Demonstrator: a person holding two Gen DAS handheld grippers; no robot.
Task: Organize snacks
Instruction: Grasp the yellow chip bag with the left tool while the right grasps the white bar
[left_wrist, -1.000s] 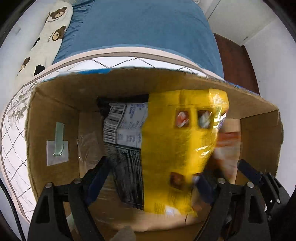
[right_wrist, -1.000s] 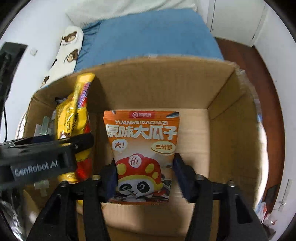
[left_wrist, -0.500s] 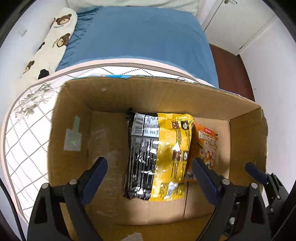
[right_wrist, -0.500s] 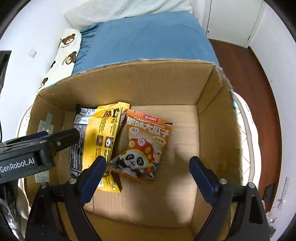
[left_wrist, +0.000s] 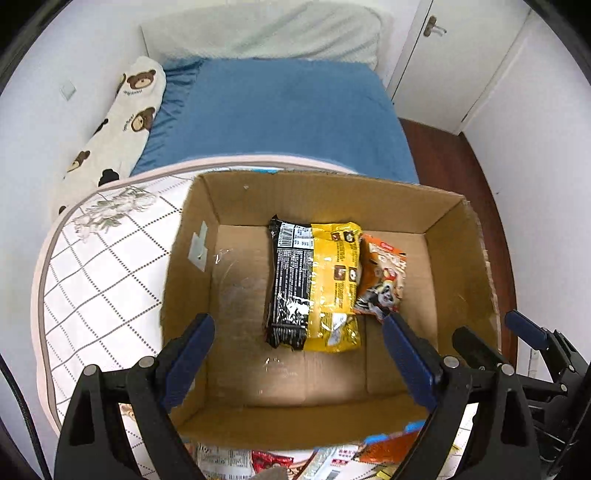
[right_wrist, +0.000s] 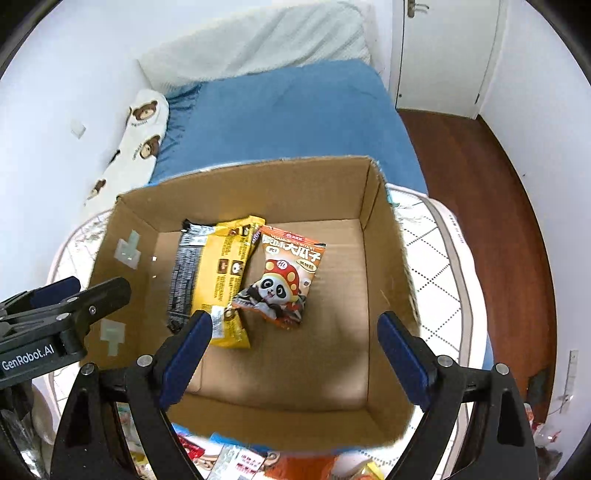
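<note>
An open cardboard box stands on a quilt. On its floor lie a black packet, a yellow packet partly over it, and an orange panda packet to their right. My left gripper hangs open above the box's near side with nothing between its fingers. My right gripper is also open and empty, above the box. Each gripper shows at the other view's edge.
Several more snack packets lie on the quilt in front of the box. The checked quilt covers a bed with a blue sheet. A bear-print pillow lies at the left. Wooden floor and a white door are at right.
Both grippers let go of their packets, opened and rose out of the box. The yellow packet and the orange panda packet now lie flat on the box floor.
</note>
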